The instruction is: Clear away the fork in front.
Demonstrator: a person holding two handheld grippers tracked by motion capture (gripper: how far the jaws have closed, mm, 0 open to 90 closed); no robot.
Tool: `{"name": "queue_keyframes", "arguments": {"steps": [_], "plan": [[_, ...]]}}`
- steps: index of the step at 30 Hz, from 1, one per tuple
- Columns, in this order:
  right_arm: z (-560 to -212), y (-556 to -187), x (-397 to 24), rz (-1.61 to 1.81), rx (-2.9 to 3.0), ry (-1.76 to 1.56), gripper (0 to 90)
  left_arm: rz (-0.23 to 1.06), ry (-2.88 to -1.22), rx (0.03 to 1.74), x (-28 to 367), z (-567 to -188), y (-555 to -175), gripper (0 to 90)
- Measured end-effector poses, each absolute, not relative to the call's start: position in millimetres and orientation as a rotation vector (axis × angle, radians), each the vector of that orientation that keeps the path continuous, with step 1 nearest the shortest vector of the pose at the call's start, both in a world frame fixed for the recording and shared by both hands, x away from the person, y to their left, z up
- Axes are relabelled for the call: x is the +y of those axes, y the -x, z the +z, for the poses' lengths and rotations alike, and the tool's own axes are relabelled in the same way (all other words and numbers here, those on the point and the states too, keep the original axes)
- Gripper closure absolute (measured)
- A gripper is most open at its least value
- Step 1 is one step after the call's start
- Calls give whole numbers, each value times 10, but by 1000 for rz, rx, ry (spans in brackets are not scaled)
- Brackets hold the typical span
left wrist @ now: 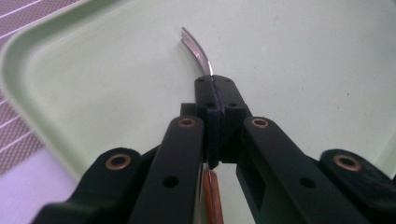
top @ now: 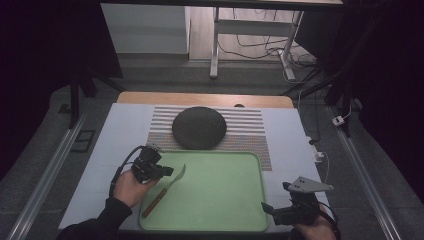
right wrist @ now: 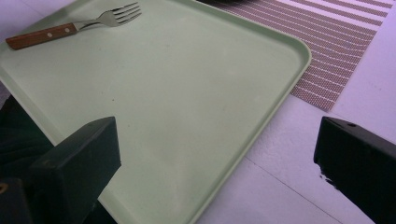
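Wood-handled fork (top: 164, 191) is found by the left edge of the green tray (top: 235, 210), pinched at the metal neck by the left tongs (top: 169, 172), which are closed tight on it. Light, stiff, probably slick on the steel, so the wooden handle would be the grippier spot. Right tongs (top: 266, 207) are held wide open, empty, at the tray's near right corner.

- Table (top: 125, 125): white covering, with a wooden edge at the far side.
- Striped placemat (top: 250, 127) lies on it.
- Dark round mat (top: 199, 127) rests on the placemat.
- 1 green tray (top: 220, 200) sits nearest the person, overlapping the placemat.
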State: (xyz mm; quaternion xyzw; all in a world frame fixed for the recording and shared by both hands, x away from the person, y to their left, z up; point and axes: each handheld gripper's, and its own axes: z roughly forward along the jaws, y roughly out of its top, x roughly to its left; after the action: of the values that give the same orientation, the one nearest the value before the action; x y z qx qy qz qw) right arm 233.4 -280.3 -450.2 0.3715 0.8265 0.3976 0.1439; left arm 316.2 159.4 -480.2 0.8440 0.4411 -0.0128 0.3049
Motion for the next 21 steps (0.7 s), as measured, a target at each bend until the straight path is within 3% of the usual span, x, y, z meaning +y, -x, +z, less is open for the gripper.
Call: {"name": "queue_keyframes", "arguments": {"steps": [21], "plan": [[-4517, -2362, -2795, 1121, 2409, -1092, 6, -22, -2262, 1231, 1535, -5090, -3398, 890]]}}
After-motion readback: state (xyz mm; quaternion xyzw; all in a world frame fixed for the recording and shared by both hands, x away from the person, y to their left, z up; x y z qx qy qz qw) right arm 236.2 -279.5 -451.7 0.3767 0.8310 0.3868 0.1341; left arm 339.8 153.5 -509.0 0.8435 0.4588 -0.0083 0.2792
